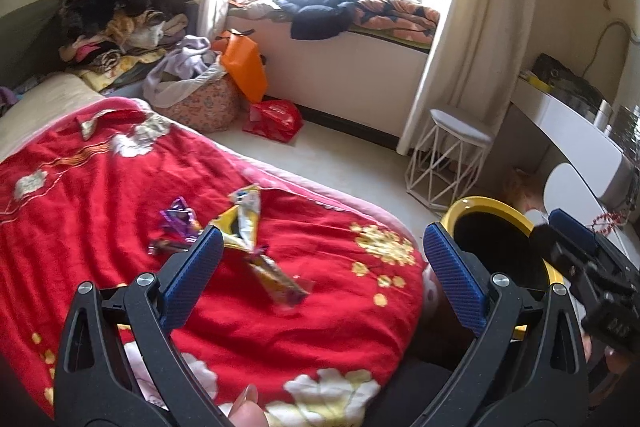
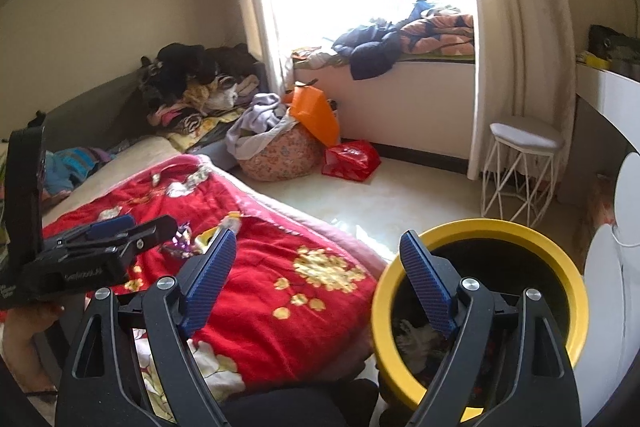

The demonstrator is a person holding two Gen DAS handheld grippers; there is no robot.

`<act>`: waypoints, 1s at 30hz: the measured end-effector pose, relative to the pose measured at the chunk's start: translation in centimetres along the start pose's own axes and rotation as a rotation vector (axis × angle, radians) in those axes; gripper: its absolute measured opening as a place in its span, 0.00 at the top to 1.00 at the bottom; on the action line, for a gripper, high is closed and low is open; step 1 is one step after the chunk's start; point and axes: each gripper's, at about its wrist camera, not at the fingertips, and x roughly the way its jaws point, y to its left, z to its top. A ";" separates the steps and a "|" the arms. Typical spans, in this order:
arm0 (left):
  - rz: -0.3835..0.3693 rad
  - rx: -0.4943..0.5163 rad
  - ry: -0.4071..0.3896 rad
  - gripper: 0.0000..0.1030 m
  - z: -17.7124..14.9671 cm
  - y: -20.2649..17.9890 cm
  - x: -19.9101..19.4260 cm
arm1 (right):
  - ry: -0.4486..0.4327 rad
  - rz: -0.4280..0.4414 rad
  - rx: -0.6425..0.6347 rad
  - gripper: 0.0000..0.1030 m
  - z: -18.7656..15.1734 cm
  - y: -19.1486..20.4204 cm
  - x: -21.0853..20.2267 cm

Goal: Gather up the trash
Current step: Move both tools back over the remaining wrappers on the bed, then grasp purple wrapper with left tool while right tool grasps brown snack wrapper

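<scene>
L gripper spread wide, nothing held, over red floral quilt. Wrappers on quilt: yellow snack wrapper, purple foil wrapper, long orange wrapper between the fingers. R gripper also wide open & empty, its R finger over yellow-rimmed trash bin beside bed, w/ trash inside.

White stool, orange bag

Both wrist views face the window — left over the red quilt, right (close) above the yellow bin.
</scene>
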 end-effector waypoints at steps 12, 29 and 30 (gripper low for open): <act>0.071 -0.075 -0.006 0.10 -0.2 4.9 -0.3 | 0.072 0.061 -0.061 0.21 -0.8 4.2 2.9; 0.132 -0.171 0.064 0.15 1.0 12.2 3.8 | 0.245 0.131 -0.044 0.21 -2.2 7.6 10.1; 0.128 -0.172 0.077 0.20 1.2 12.5 4.4 | 0.254 0.132 -0.042 0.21 -2.3 7.7 10.4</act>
